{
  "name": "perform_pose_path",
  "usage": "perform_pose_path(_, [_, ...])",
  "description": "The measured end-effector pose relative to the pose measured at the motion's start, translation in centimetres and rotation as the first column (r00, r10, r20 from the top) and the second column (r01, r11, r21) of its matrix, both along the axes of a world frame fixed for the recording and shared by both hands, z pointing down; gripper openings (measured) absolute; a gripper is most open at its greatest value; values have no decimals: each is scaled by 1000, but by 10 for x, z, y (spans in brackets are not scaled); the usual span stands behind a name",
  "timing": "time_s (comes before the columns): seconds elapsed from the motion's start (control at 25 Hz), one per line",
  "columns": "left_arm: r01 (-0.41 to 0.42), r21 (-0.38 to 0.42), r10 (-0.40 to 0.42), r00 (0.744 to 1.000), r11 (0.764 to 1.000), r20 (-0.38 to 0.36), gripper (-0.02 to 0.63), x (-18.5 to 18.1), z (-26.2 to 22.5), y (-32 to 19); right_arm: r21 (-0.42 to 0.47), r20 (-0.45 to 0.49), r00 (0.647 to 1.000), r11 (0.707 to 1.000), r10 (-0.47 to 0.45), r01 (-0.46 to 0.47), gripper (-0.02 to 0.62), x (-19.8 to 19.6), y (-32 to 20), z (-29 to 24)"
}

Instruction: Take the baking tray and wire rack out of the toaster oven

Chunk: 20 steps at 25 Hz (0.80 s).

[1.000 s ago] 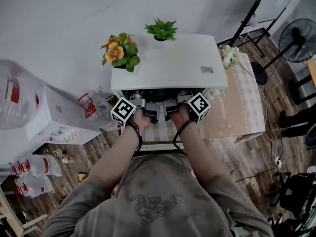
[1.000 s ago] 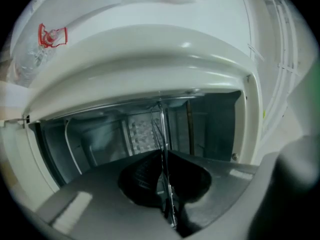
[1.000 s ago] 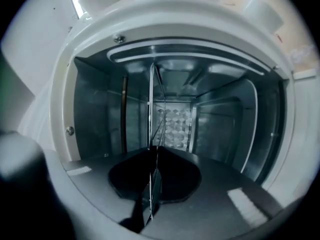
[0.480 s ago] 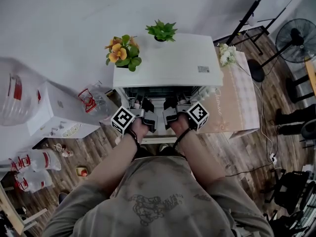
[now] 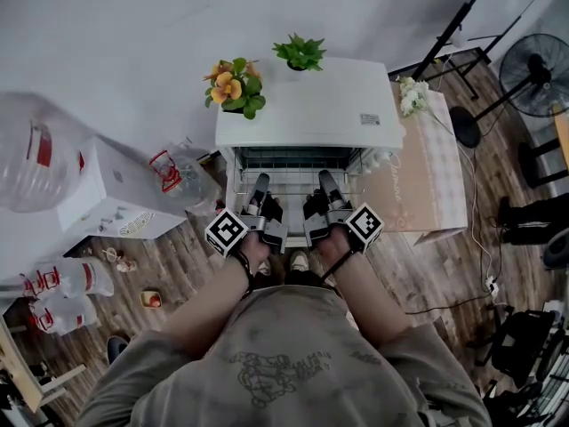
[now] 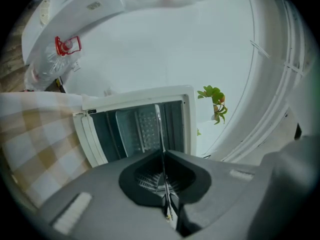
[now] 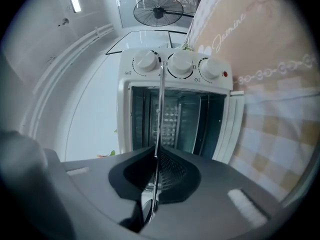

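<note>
The white toaster oven (image 5: 307,114) stands open in the head view, its door (image 7: 235,129) dropped down. A wire rack (image 5: 293,183) sticks out of its mouth, level, toward me. My left gripper (image 5: 260,183) is shut on the rack's front edge at the left, and my right gripper (image 5: 325,180) is shut on it at the right. Each gripper view shows the rack edge-on as a thin metal line (image 6: 159,129) (image 7: 161,109) running from the closed jaws (image 6: 163,156) (image 7: 154,154) into the oven cavity. I cannot make out a baking tray.
Two potted plants, orange flowers (image 5: 236,87) and a green one (image 5: 300,52), sit on the oven top. A table with checked cloth (image 5: 422,194) lies to the right. A white appliance (image 5: 116,198) and water bottles (image 5: 36,163) stand left, a fan (image 5: 538,56) at far right.
Both grippers have drawn back toward me from the oven's mouth, and the wire rack has slid out with them. The grip on the rack is unchanged.
</note>
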<state>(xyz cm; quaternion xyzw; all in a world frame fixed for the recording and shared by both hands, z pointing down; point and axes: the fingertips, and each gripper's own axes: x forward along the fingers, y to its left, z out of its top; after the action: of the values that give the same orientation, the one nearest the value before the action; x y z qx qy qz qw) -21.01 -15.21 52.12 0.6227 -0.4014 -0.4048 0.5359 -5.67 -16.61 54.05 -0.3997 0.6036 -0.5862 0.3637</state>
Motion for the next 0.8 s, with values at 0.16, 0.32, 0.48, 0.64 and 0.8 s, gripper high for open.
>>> perform_pose_path(0.16, [-57,16,57,998,998,-6,3,2,-2,20,-15,25,1000,1000,-14,15,29,-2,19,-9])
perform_pose_path(0.32, [-79,20,79,997,997,2,3,3,-3,41,-24,11,1000,999,-27,27,29,-2,40,-9])
perform_pose_path(0.48, [-105,-6,105,994,994,-18,3,5,-3,59,-32,6,1000,999,-30,31,29,0,56,-13])
perform_pose_path(0.64, [-145,13,145,988,989,-47,3,6,-14,73,-34,-6,999,998,-53,53,29,-2,73,-16])
perform_pose_path(0.8, [-159,5,160,986,987,-44,3,3,-15,82,-37,-12,998,997,-65,65,29,-5,85,-20])
